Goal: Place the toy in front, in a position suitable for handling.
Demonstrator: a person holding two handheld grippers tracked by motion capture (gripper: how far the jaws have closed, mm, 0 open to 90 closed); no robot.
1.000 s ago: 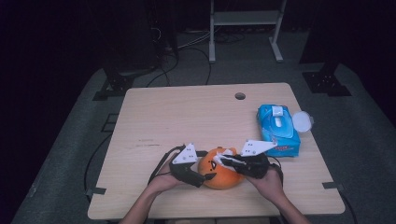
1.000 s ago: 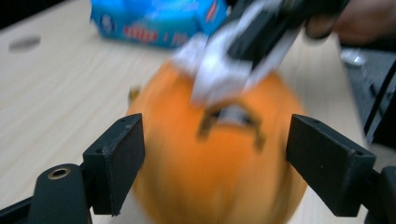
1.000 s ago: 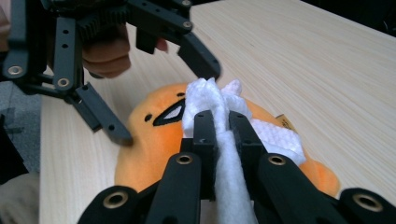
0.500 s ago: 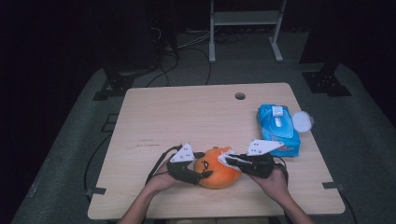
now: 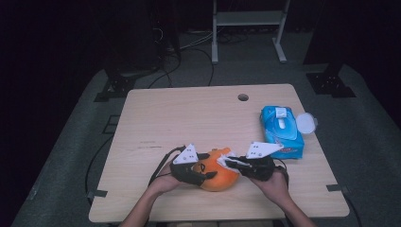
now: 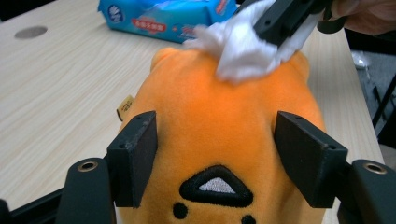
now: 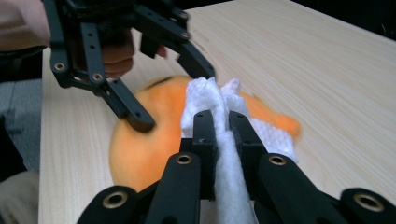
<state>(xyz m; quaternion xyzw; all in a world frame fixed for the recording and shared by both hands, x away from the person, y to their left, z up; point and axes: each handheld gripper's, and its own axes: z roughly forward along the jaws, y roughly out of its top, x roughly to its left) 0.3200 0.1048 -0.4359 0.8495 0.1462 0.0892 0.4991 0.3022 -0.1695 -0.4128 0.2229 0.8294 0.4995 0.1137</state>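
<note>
A blue pack of wet wipes (image 5: 281,131) lies near the right edge of the wooden table (image 5: 189,113), its lid flap open. At the front edge, the left gripper (image 6: 219,154) has just been closing and its pads squeeze the orange plush toy (image 5: 216,169). The right gripper (image 7: 221,126) is clamped tight on a white wipe (image 7: 212,100) touching the toy. Grey floor and dark stands surround the table.

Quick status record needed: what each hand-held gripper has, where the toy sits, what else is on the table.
left hand-held gripper: jaws just been closing, pads on both sides of orange plush toy
right hand-held gripper: shut on white wipe, wipe pressed on toy's top
toy: near front table edge
also on table: blue wipes pack, right side
</note>
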